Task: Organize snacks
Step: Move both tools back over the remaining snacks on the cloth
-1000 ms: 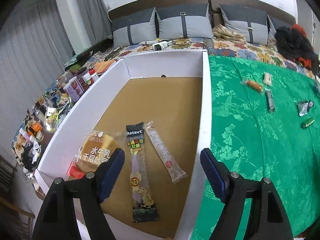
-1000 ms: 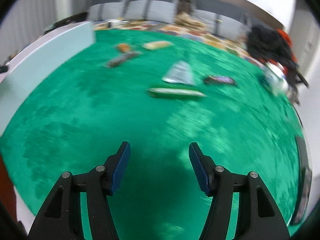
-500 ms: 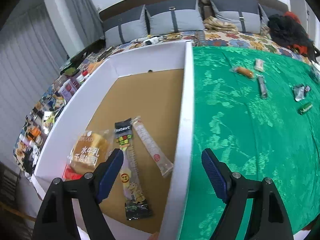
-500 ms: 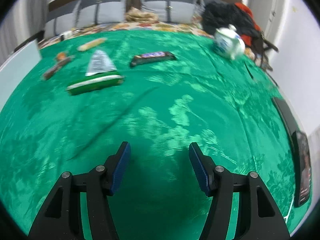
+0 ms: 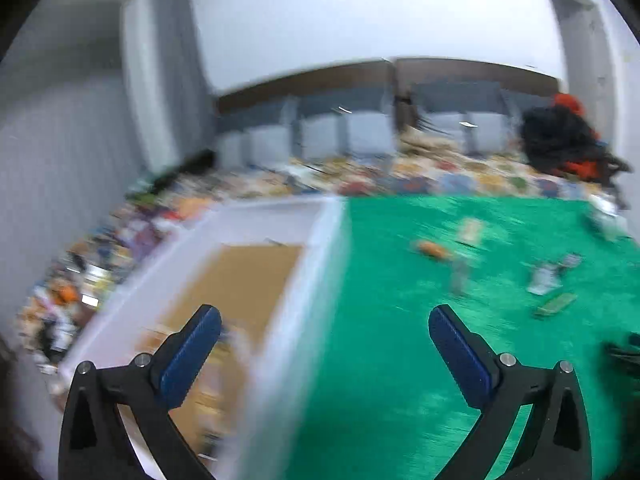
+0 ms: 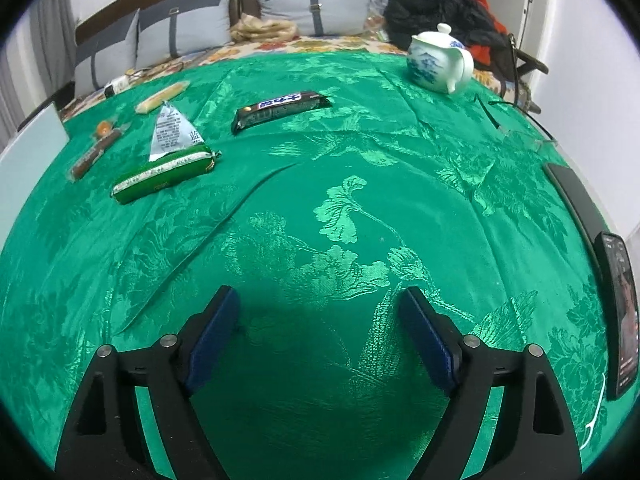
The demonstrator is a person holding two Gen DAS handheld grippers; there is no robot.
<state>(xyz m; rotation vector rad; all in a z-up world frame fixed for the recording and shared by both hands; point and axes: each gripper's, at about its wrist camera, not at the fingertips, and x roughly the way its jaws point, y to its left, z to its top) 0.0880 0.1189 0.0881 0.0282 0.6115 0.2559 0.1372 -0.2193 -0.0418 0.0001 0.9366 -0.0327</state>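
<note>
While the left wrist view is smeared by blur, the left gripper (image 5: pixel 324 326) is seen with its jaws spread wide and nothing between them, held above the right wall of a white box (image 5: pixel 308 280) with a brown cardboard floor. Vague shapes are made out on that floor near the left finger, but what they are cannot be told. To the right of the box a green cloth (image 5: pixel 400 320) is spread, and several small packets are scattered on it as blurred patches, among them an orange one (image 5: pixel 430 249) and a green one (image 5: pixel 557 304).

The right gripper (image 6: pixel 320 316) is likewise released, its blue pads (image 6: pixel 212 336) parted over bare green cloth (image 6: pixel 340 216) with nothing held. Well ahead of it the snacks are laid out on the cloth: a dark chocolate bar (image 6: pixel 282 110) near the middle, a green stick pack (image 6: pixel 166 172) to the left, and a clear triangular wrapper (image 6: pixel 174 132) touching the green pack's far side. Further left a thin brown stick (image 6: pixel 94 154) is seen with a small orange sweet (image 6: pixel 104 128) just beside its far end, and a pale yellow bar (image 6: pixel 162 97) lies beyond them. A corner of the white box (image 6: pixel 28 148) is visible at the left edge. A white and blue teapot (image 6: pixel 438 60) stands at the far right of the cloth, and a phone (image 6: pixel 620 312) rests at the right edge. Grey cushions (image 6: pixel 184 32) are lined up behind.
</note>
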